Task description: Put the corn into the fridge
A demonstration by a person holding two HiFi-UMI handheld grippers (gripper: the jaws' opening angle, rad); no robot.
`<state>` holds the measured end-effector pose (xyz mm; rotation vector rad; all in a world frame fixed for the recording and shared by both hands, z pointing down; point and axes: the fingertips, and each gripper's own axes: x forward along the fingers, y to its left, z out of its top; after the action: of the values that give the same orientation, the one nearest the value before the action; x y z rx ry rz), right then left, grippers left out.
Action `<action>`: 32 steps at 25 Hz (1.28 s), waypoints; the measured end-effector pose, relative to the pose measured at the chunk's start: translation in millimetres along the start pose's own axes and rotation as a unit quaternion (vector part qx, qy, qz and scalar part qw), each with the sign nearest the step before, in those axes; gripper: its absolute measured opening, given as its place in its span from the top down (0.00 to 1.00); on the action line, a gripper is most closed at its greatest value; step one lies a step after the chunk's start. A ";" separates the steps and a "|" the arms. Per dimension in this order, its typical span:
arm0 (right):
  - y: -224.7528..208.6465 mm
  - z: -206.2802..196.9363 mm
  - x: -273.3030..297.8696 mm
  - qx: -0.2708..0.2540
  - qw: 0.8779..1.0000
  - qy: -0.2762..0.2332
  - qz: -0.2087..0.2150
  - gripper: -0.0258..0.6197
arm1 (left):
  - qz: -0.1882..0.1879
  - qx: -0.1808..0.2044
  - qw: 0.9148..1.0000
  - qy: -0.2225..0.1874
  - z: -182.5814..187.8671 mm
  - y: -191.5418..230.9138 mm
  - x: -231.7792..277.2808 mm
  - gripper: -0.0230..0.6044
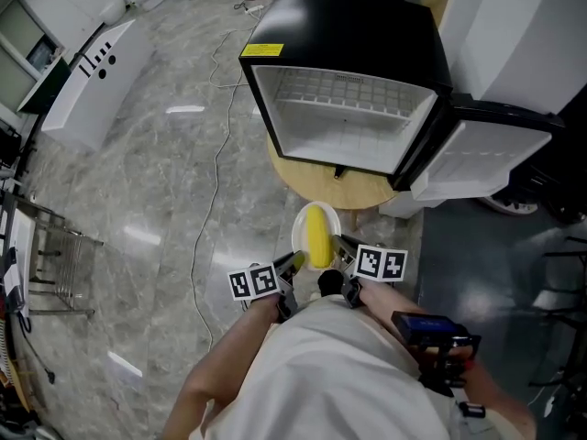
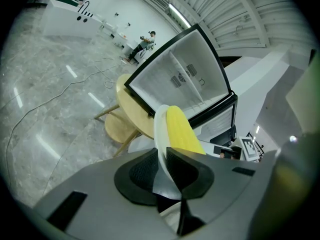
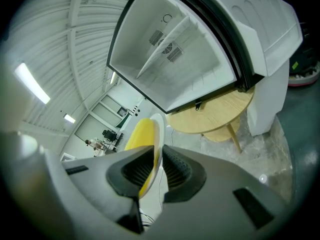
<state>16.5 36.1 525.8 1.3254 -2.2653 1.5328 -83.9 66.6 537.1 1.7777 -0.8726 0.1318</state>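
Note:
A yellow corn cob (image 1: 318,235) lies on a white plate (image 1: 300,226) held in the air in front of me. My left gripper (image 1: 295,264) is shut on the plate's near left rim (image 2: 161,149), the corn (image 2: 181,131) just beyond its jaws. My right gripper (image 1: 340,252) is shut on the plate's near right rim (image 3: 158,139), with the corn (image 3: 140,134) on its far side. The small black fridge (image 1: 350,81) stands ahead on a round wooden table (image 1: 312,180). Its door (image 1: 477,154) hangs open to the right, and the white inside (image 1: 344,117) shows a wire shelf.
A white cable (image 1: 215,181) trails across the grey marble floor on the left. A white counter (image 1: 96,81) stands at the far left, a metal rack (image 1: 46,264) nearer. A large white appliance (image 1: 523,35) stands right of the fridge. A wooden stool (image 2: 116,126) sits under the table.

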 end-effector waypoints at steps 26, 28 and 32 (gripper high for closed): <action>-58.1 82.9 62.0 0.059 0.997 -0.022 -0.039 0.87 | -0.004 0.006 0.999 0.046 89.4 16.0 88.8 0.88; -60.6 98.7 71.6 0.056 0.997 -0.034 -0.032 0.87 | -0.004 0.014 0.999 0.040 104.9 17.0 97.6 0.88; -62.8 119.4 78.1 0.057 0.997 -0.050 -0.021 0.87 | -0.006 0.018 0.999 0.035 120.5 14.7 112.2 0.88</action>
<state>55.6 -112.4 552.0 1.5010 -2.2201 1.6403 -50.2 -94.2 555.3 1.8005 -0.8127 0.2012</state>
